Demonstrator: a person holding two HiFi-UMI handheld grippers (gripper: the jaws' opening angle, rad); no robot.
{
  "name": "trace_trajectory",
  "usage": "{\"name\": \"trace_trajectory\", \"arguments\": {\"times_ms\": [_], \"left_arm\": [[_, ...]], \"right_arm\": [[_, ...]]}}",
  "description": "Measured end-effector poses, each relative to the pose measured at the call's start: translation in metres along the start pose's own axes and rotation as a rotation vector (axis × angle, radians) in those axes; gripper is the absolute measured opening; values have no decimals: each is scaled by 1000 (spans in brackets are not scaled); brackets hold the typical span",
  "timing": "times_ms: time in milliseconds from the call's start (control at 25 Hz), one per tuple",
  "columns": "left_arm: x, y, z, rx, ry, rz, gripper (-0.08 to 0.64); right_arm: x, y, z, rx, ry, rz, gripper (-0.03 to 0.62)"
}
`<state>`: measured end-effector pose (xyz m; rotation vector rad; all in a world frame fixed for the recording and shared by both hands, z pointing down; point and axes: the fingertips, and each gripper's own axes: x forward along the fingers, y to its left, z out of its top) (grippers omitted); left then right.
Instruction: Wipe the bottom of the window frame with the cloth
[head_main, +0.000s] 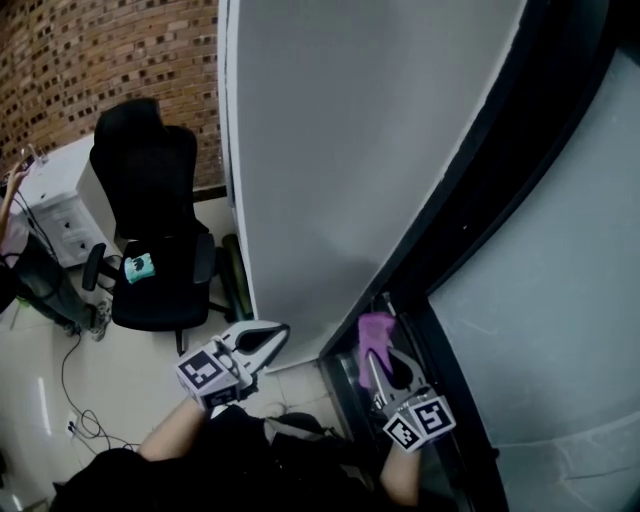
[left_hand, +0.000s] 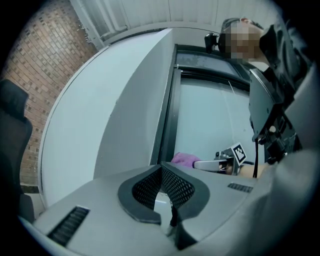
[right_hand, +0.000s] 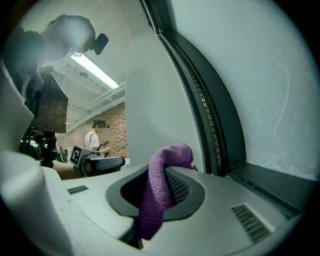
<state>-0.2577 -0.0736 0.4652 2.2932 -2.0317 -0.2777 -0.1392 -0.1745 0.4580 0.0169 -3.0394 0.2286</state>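
**Purple cloth pinched at the corner of the window frame**

The cloth (right_hand: 156, 196) is purple and knitted. It is clamped between the closed jaws of the right gripper (right_hand: 161, 172), with a bunched loop sticking out past the tips and a tail hanging back between the pads. In the head view, the cloth (head_main: 376, 330) sits in the corner of the dark window frame (head_main: 452, 232), where the two frame members meet, and it touches or nearly touches the frame there. The right gripper (head_main: 377, 352) points into that corner along the frame's lower member.

The left gripper (head_main: 274, 336) is off the frame, on the side of the grey wall panel (head_main: 340, 150). Its jaws (left_hand: 161, 168) are closed tip to tip with nothing between them.

Farther from the frame, beyond the panel, a black office chair (head_main: 152, 250) stands in front of a brick wall (head_main: 90, 60).
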Motion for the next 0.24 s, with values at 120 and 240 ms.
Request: {"name": "trace_trajectory", "arguments": {"times_ms": [120,240], "left_arm": [[0,0,1,-5,-9,-4,-8],[0,3,-2,-15,-10,-6,-8]], "right_arm": [[2,2,-1,7,4,4,63],[5,2,-2,22,5,10,63]]}}
